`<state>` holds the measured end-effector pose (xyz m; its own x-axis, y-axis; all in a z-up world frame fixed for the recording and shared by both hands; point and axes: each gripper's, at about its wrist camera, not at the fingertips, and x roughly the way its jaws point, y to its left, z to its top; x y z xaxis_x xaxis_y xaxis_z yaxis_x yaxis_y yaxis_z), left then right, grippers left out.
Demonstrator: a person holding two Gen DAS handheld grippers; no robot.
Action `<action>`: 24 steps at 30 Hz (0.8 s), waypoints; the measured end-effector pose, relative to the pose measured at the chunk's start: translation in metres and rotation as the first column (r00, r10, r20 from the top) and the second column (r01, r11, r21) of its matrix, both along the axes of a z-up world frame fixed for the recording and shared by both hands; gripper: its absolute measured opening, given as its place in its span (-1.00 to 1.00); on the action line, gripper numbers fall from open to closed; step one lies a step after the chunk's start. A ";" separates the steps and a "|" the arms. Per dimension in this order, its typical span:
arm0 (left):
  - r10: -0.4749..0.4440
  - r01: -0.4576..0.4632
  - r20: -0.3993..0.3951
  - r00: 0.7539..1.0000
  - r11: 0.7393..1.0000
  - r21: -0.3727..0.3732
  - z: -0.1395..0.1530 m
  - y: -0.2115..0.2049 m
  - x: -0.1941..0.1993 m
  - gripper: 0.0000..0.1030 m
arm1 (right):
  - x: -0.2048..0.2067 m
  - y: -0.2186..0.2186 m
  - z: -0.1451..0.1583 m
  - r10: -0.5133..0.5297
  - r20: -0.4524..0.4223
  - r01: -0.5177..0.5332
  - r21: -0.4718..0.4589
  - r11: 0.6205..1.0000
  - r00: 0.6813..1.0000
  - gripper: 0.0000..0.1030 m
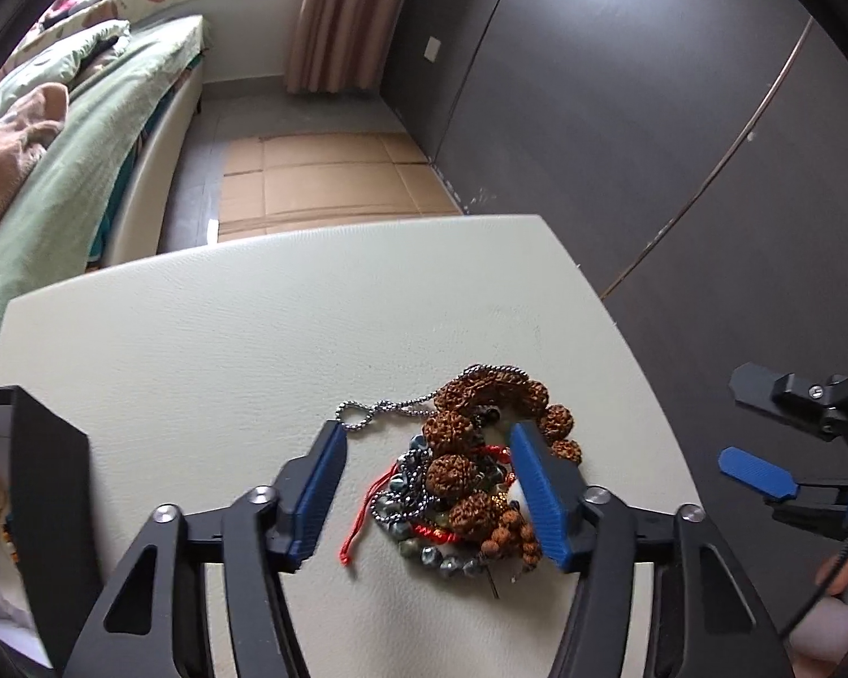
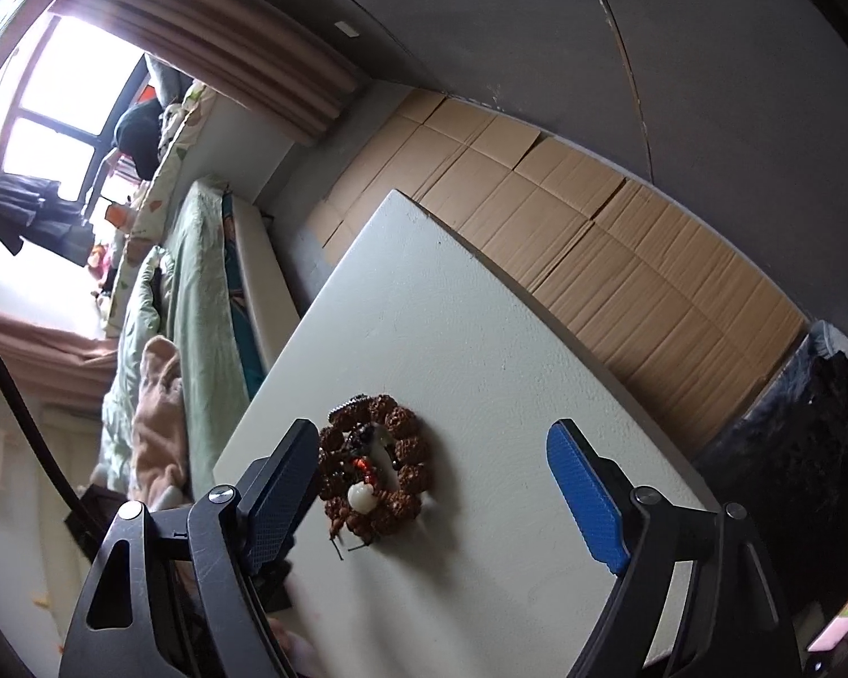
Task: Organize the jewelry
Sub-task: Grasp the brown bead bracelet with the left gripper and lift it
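Far left of the left wrist view: an open black box with a pale lining (image 1: 39,508), cut off by the frame edge, contents a blurred yellowish shape too indistinct to name. Resting on a cream-white, lightly textured tabletop (image 1: 226,339). Right of the box, the left gripper with blue ribbed pads (image 1: 428,440), jaws apart, straddling a tangled heap of jewelry (image 1: 463,480): knobbly brown seed beads, a silver ball chain looped toward the left pad, dark metallic beads, red cord. Right pad overlapping the heap's edge, hiding part of it; actual contact impossible to confirm. No clamping visible. Individual strands inside the tangle hard to separate. Further right, off the table edge, the right gripper (image 1: 763,440) seen from the side, partly cropped, one blue pad showing.

In the right wrist view, right gripper (image 2: 432,466) wide open, nothing between the pads but bare tabletop (image 2: 480,311) and the heap (image 2: 373,474), lying near the left pad, not touching as far as discernible. A white bead in its middle; finer pieces blurred. Bottom right corner: a pinkish object, cropped, unidentifiable.
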<state>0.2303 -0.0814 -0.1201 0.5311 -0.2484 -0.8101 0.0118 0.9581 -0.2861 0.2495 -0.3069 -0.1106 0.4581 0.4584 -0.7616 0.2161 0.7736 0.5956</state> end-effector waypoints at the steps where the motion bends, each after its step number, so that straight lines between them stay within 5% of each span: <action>1: -0.006 0.006 -0.007 1.000 1.000 -0.013 -0.003 -0.001 0.001 0.06 | 0.001 -0.001 -0.001 -0.001 -0.004 0.001 0.006 1.000 1.000 0.64; 8: -0.032 0.032 -0.021 0.999 0.999 0.011 -0.011 -0.010 0.002 -0.58 | 0.005 0.001 -0.008 0.033 -0.014 -0.032 0.084 0.996 0.999 0.64; 24: -0.092 0.100 0.088 0.992 0.992 -0.081 0.047 0.009 -0.039 -0.60 | -0.004 0.010 -0.015 0.053 -0.033 -0.050 0.084 0.995 0.998 0.64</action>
<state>0.1915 -0.0725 -0.0733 0.5670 -0.3674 -0.7372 0.1301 0.9237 -0.3603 0.2460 -0.2968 -0.1252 0.4055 0.5428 -0.7354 0.1991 0.7328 0.6507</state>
